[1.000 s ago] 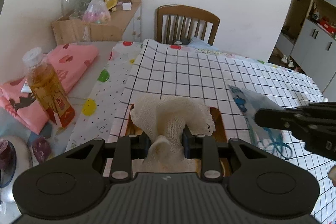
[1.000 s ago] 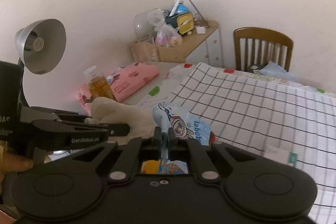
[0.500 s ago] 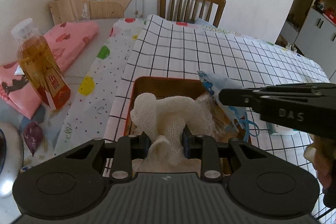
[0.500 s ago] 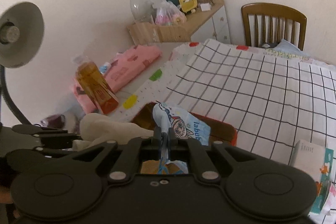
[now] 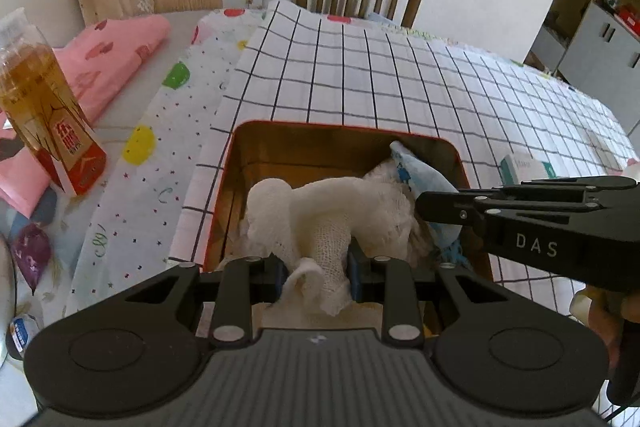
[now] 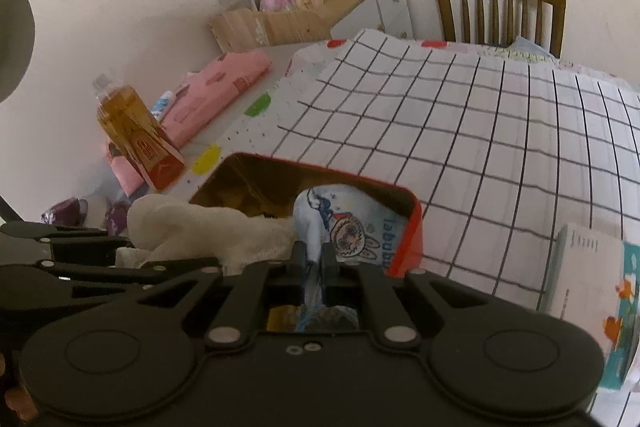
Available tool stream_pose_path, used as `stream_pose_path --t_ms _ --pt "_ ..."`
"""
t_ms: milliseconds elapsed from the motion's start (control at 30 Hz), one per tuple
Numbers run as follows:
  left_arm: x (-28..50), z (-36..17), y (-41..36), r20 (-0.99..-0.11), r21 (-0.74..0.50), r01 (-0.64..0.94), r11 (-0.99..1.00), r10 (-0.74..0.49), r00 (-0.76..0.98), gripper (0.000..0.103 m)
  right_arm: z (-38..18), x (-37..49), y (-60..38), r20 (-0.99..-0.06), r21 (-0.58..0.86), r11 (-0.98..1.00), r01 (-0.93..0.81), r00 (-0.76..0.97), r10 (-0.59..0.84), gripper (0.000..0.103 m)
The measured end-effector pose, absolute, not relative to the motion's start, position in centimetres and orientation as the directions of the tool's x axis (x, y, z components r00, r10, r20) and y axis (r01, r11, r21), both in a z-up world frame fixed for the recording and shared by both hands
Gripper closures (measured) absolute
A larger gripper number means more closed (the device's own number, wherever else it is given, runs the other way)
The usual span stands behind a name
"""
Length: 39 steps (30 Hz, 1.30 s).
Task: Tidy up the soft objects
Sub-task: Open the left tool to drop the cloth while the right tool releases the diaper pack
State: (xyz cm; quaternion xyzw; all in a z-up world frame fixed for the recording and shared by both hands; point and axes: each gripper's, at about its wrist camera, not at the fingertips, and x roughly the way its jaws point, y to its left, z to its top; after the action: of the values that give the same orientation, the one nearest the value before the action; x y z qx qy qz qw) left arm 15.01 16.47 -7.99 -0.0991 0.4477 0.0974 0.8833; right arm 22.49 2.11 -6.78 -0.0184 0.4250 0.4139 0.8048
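Both grippers tilt into the tin (image 5: 448, 147): left gripper (image 5: 318, 267) clenching gauze (image 5: 332, 203), right gripper (image 6: 315, 259) pinching pouch (image 6: 352, 223).

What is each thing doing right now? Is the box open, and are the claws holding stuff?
Red tin box: open, no lid on it.
White gauze cloth: pinched, hanging into the box.
Left gripper: shut on the cloth.
Blue cartoon packet: pinched, leaning inside the box.
Right gripper: shut on the packet.
Tea bottle: upright, capped.
Pink cloth: lying folded.
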Motion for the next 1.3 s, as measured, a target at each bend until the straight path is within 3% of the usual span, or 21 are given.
stream_pose_path --t_ms 233,300,333,367,633,733,900,1300 --pt "15.0 -8.4 16.8 -0.817 -0.098 -0.274 0.957 0.080 0.571 0.072 -6.9 21.7 2.5 -0.711 0.277 0.660 -0.698 0.313 0.630 0.084" --pt "14.9 -8.3 16.9 -0.815 -0.111 -0.282 0.953 0.075 0.575 0.062 -6.7 21.4 2.6 -0.715 0.259 0.652 -0.712 0.313 0.626 0.078" --pt "14.8 -8.2 17.0 -0.812 -0.114 -0.287 0.951 0.077 0.578 0.048 -6.6 21.2 2.6 -0.715 0.256 0.647 -0.718 0.310 0.627 0.076" --pt "14.7 -8.1 17.1 -0.807 -0.117 -0.293 0.949 0.081 0.585 0.044 -6.6 21.2 2.6 -0.716 0.257 0.644 -0.721 0.306 0.628 0.073" --pt "13.7 -7.5 16.9 -0.788 -0.121 -0.279 0.953 0.079 0.611 0.030 -5.8 20.7 1.3 -0.709 0.284 0.643 -0.711 0.296 0.641 0.065" --pt "13.1 -7.1 16.8 -0.780 -0.120 -0.273 0.954 0.079 0.621 0.030 -5.2 20.3 0.8 -0.702 0.290 0.636 -0.715 0.293 0.649 0.064" --pt "11.9 -5.9 16.5 -0.757 -0.109 -0.272 0.956 0.098 0.646 0.030 -3.8 19.4 -0.3 -0.678 0.287 0.633 -0.719 0.314 0.664 0.052" --pt "8.5 -2.0 14.5 -0.675 -0.090 -0.238 0.967 0.117 0.729 0.028 0.1 16.3 -3.8 -0.602 0.255 0.620 -0.742 0.380 0.702 0.047"
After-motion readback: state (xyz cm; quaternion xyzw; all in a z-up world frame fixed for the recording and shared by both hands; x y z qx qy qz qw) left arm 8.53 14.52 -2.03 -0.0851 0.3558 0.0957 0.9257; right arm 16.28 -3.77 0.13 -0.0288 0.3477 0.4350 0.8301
